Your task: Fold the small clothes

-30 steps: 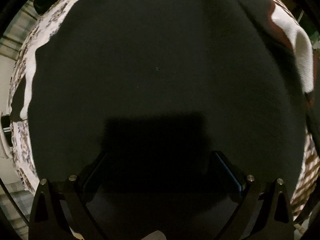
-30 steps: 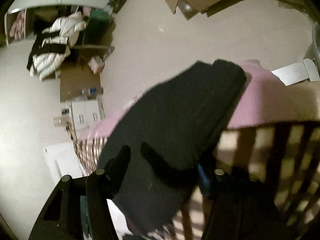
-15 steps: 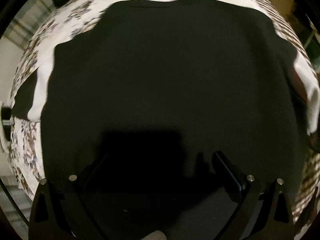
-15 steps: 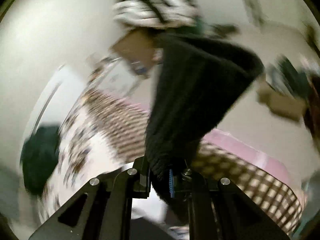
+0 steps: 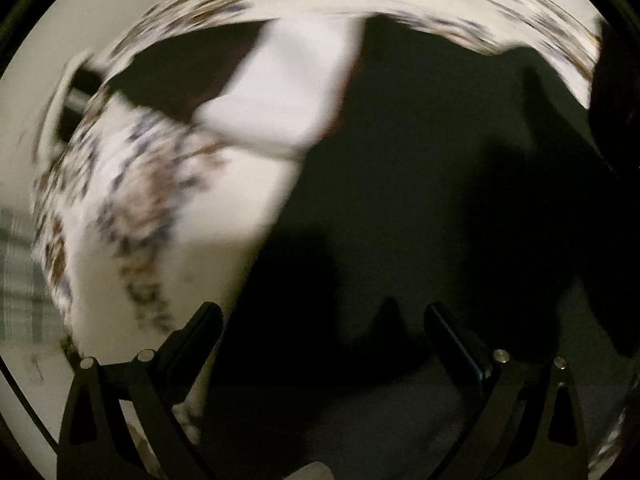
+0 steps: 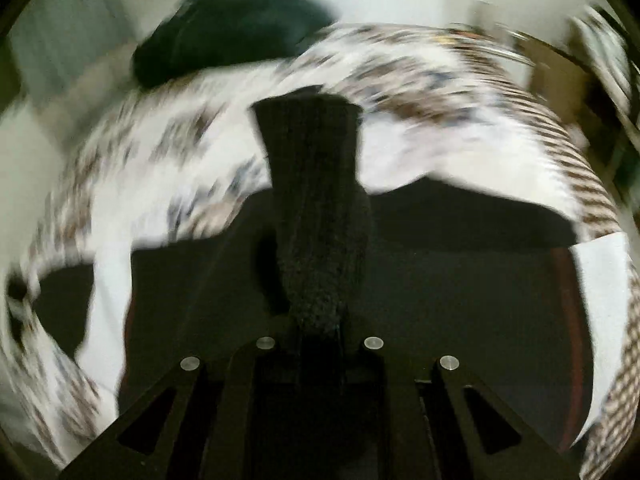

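Observation:
A black garment (image 5: 440, 184) lies spread flat on a patterned bedspread (image 5: 132, 208). My left gripper (image 5: 324, 316) hangs open above its left edge, nothing between its fingers. In the right wrist view the same black garment (image 6: 460, 288) lies below. My right gripper (image 6: 318, 328) is shut on a small black knitted piece (image 6: 316, 208), which stands up from the jaws over the spread garment. A white and dark red garment (image 5: 276, 96) lies beside the black one.
A dark bundle (image 6: 232, 40) sits at the far edge of the bed. The white and dark red garment (image 6: 592, 320) shows at the right in the right wrist view. Pale floor (image 5: 24, 160) lies beyond the bed's left side. Both views are blurred.
My left gripper moved sideways off the middle of the black garment to its edge. My right gripper closed on the knitted piece and swung it from beside the bed to over the spread garment.

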Demonstrator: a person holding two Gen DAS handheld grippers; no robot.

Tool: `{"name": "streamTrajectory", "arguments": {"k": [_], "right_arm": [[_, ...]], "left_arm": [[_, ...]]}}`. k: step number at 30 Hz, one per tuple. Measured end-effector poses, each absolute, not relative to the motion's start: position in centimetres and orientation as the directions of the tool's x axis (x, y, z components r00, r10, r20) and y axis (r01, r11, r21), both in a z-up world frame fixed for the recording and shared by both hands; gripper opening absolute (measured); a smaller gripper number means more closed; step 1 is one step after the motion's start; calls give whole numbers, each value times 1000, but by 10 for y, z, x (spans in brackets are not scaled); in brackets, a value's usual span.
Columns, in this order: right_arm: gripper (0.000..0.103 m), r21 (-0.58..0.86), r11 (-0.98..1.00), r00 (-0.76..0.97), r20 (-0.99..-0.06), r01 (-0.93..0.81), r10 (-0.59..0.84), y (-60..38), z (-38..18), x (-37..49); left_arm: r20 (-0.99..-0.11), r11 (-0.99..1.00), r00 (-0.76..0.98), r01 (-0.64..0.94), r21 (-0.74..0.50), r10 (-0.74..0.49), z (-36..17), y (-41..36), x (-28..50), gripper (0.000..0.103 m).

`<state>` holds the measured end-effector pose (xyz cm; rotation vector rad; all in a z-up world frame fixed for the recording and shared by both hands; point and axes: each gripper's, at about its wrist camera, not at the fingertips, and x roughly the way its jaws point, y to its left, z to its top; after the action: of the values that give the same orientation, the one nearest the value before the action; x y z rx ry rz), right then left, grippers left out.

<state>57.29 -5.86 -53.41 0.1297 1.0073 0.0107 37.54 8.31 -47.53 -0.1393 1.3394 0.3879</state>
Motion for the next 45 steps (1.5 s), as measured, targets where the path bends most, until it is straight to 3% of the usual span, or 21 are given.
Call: {"name": "streamTrajectory", "arguments": {"k": [10,13,15,18,20,23,25,29,35,45], "right_arm": [[14,-86,995,480,-876,-47,-53,60,-616,585],[34,7,998,404,-914,-64,33,60,-614,592],[61,209,975,351,-909,-77,223,41,-603,585],[77,421,907,346,-852,10,392,-4,-581,559],[85,427,899,390,-847,97,361,-43,-566,534],[87,329,909,418,-886,255,203,-98,-558,506],[96,256,894,409,-908,369,92,-132,-558,495],[97,222,841,370,-929,493,28,-178,-575,491],[97,223,832,372,-928,507,22,-173,-590,508],[97,99,854,338,-937,511,-94,-130,-615,538]], "left_arm": [[-967,857,125,-498,133,223,-487,168,351,103],[-974,864,128,-494,99,185,-482,153,351,103],[-976,872,146,-484,70,160,-474,143,354,103],[-975,887,183,-461,27,125,-463,134,366,103],[-976,887,199,-461,-16,86,-461,136,377,103],[-972,869,225,-492,-55,66,-462,156,395,103],[-969,836,235,-545,-61,83,-468,188,409,103],[-957,694,262,-712,-103,127,-481,282,426,103],[-941,519,302,-835,-183,154,-500,410,458,103],[-936,453,277,-878,-154,218,-524,498,528,103]]}}
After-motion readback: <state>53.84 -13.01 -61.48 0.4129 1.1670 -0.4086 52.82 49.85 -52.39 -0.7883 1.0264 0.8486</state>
